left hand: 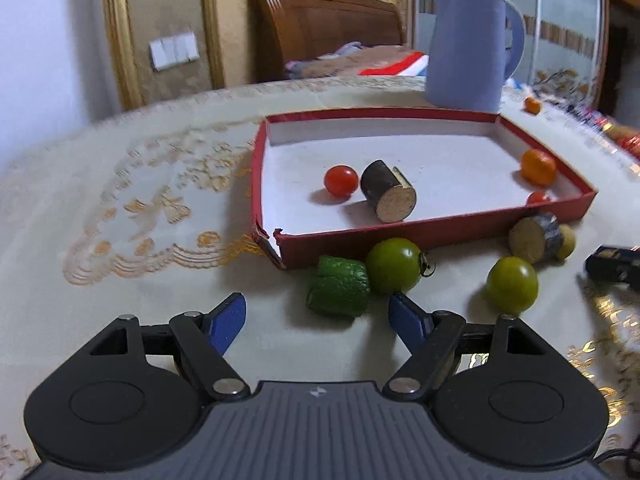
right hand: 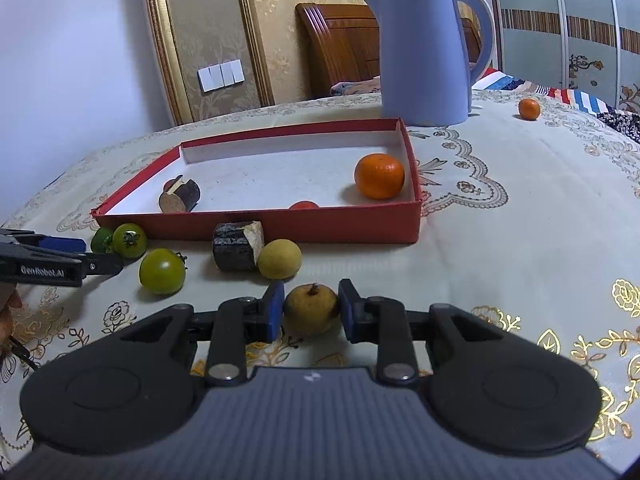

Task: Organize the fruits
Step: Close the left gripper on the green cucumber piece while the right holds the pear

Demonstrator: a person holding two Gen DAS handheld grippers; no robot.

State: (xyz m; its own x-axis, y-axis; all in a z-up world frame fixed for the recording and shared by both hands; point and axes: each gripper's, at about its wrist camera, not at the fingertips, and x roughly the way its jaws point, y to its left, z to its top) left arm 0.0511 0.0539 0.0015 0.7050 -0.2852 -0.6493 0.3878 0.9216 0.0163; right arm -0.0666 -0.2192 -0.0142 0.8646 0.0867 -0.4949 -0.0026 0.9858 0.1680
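Fruits lie partly inside and partly outside the red box (right hand: 256, 226) on your embroidered tablecloth (right hand: 520, 240). In your right wrist view, the right gripper (right hand: 311, 308) has its blue pads pressed on either side of a small yellow-brown pear-like fruit (right hand: 311, 307), which sits just off the cloth's pattern at 12 o'clock from the camera. Beyond it, at 11 o'clock, a pale yellow round fruit (right hand: 279, 259) touches a dark-skinned cut chunk (right hand: 234, 246) just in front of the box wall. Farther toward 10 o'clock sit two green tomatoes (right hand: 162, 271), the farther one (right hand: 129, 240) beside a green cut piece (right hand: 101, 239).

Inside the box you have a mandarin (right hand: 379, 176) at the right end, a red cherry tomato (right hand: 304, 205) half hidden behind the near wall, and another dark cut chunk (right hand: 180, 196) at the left end. A second mandarin (right hand: 529, 109) lies well apart on the cloth at 1 o'clock, near the blue kettle (right hand: 424, 52) that stands behind the box.

In your left wrist view, the left gripper (left hand: 318, 316) has its jaws spread wide with nothing between them; the green cut piece (left hand: 338, 291) lies just ahead at 12 o'clock, touching a green tomato (left hand: 394, 266). A red cherry tomato (left hand: 341, 181) rests against the chunk (left hand: 388, 196) in the box.
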